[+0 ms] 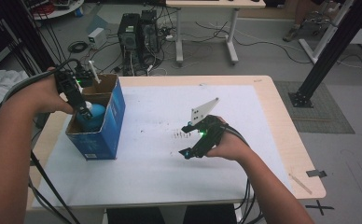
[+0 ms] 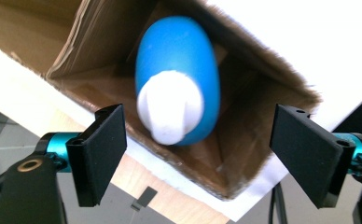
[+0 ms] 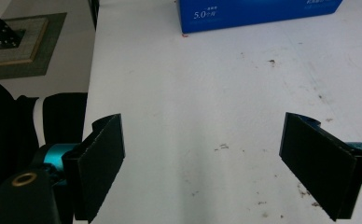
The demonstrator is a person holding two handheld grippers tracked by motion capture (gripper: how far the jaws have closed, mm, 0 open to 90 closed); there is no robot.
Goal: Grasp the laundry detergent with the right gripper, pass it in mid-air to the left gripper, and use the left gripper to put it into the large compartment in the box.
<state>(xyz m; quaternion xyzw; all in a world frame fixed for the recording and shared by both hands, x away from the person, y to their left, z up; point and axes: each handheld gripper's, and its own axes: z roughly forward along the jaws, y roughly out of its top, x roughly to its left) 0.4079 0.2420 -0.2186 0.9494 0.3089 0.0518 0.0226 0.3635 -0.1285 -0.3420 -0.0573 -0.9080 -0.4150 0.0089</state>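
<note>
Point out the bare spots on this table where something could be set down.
Free: the white sheet between the blue box and the right tongs, and beyond them to the far right corner. Crowded: the box, holding a blue bottle, left tongs above.

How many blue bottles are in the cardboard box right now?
1: a blue bottle with a white cap stands in the box's near compartment, under the left gripper. The far compartment's floor is partly hidden.

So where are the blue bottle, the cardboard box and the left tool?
blue bottle (image 2: pixel 179 51): left gripper view, blue body.
cardboard box (image 1: pixel 116 114): high view, blue outer side wall.
left tool (image 1: pixel 82 109): high view, between its tips.
</note>
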